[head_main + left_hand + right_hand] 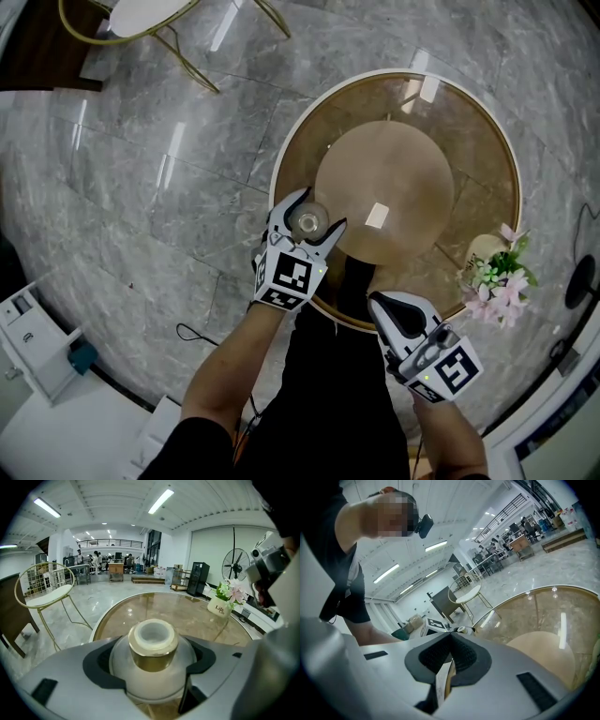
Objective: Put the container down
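left hand-held gripper point(307, 223) grips frosted round container point(153, 679) (gold collar point(153, 656)) | right hand-held gripper point(450, 644) closed

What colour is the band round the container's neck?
The container has a gold band; clearest in the left gripper view.

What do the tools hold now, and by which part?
Left tool holds the container by its round body, below the gold collar; right tool is shut, empty.

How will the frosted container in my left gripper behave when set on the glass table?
The container looks like frosted glass, so probably fragile: lower it gently onto the hard table. Its body is round under a gold collar, so it may roll if tipped. The left gripper hugs a smooth curve; it could slip.
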Available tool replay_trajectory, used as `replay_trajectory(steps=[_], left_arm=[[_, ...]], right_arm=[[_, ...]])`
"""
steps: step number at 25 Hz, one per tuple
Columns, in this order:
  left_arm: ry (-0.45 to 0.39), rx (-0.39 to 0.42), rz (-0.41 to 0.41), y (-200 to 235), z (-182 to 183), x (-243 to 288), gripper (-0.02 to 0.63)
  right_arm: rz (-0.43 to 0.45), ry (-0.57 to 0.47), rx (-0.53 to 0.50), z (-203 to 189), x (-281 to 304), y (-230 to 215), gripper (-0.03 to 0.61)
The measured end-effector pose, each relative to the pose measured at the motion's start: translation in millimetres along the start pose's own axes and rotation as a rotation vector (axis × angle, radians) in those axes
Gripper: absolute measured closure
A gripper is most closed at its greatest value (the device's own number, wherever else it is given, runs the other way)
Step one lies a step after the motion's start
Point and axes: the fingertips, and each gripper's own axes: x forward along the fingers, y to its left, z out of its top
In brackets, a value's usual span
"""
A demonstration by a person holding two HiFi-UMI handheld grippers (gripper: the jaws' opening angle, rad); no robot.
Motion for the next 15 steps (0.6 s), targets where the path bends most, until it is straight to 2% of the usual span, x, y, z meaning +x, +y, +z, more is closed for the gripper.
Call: replay_trajectory(steps=[15], left_arm=[[0.003,0.080,-0.034,-8.5,9.5,-1.3,0.258]], right_arm=[[-0.020,-0.035,-0.005,1.4,-11.2,14.2,0.563]])
